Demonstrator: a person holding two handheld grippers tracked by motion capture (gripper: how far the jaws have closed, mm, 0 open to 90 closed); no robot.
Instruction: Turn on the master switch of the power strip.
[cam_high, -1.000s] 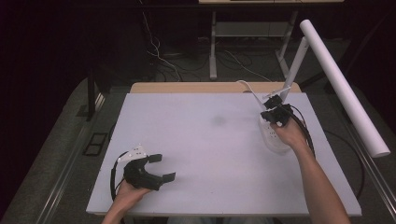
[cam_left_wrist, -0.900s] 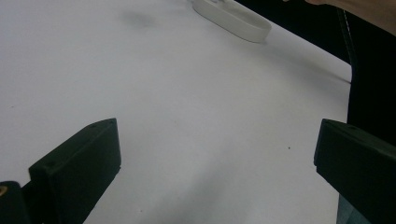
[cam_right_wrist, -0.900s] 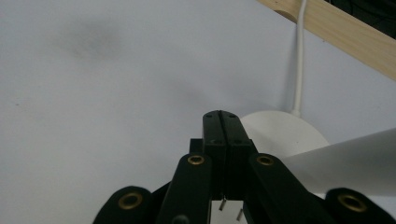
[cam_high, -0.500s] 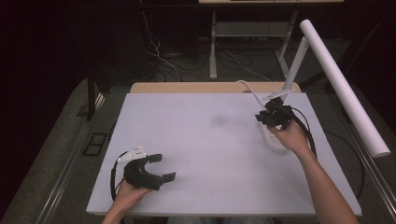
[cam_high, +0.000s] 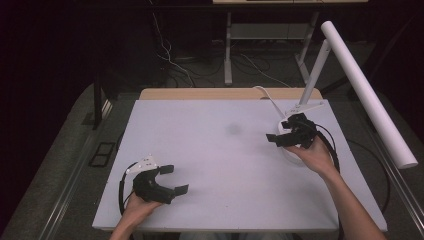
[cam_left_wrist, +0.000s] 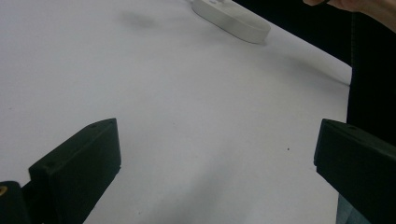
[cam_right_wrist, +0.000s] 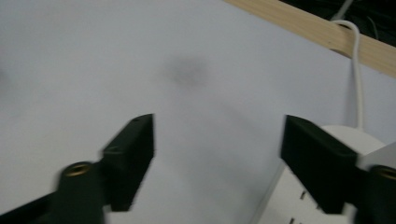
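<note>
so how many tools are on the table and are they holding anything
2. The left tool sits near the table's near-left corner; the right tool is at the right side, over the white lamp base. Both are open and empty.

The table (cam_high: 225, 150) carries a lamp base (cam_high: 291, 152) near its right edge, toward the far side. The lamp's arm (cam_high: 312, 75) rises from behind the base at the far right corner, and its cord (cam_high: 267, 97) runs over the far edge. The right gripper (cam_high: 282, 136) sits over the base. The left gripper (cam_high: 172, 179) sits near the front left corner.
</note>
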